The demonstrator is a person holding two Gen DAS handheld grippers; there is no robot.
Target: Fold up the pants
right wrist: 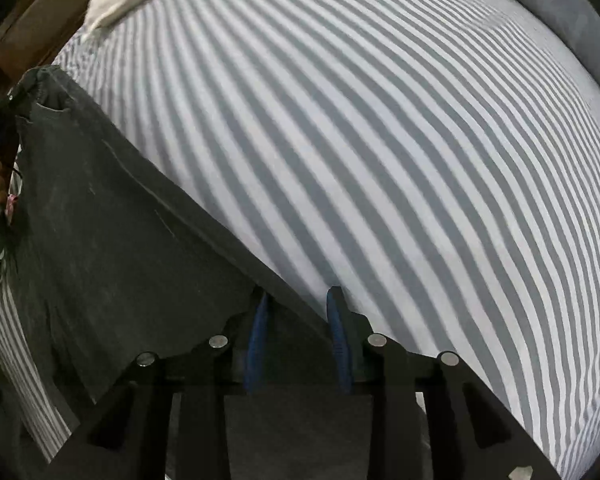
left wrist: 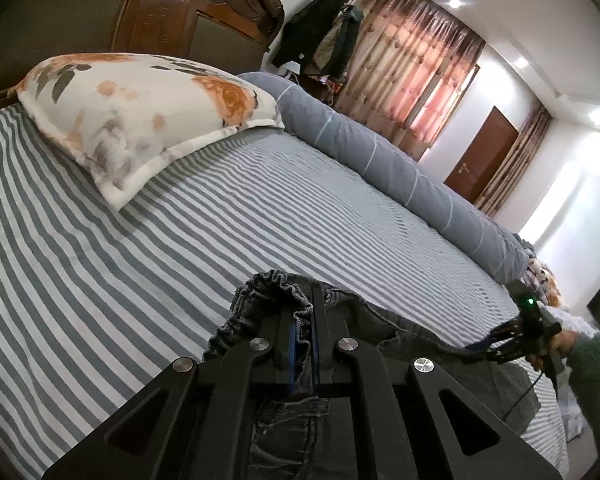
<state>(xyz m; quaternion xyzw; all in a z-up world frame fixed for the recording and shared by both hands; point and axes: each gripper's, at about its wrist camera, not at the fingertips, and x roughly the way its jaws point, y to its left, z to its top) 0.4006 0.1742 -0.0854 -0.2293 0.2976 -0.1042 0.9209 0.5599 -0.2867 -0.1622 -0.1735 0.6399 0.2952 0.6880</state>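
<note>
Dark grey denim pants lie stretched across the striped bed. My left gripper is shut on the gathered elastic waistband and holds it just above the sheet. My right gripper has its blue-padded jaws partly closed around the far end of the pants, with fabric lying between them. The right gripper also shows in the left wrist view, at the far end of the pants. The left gripper shows at the left edge of the right wrist view.
A floral pillow lies at the head of the bed by the wooden headboard. A rolled grey duvet runs along the far side. Curtains and a door stand beyond.
</note>
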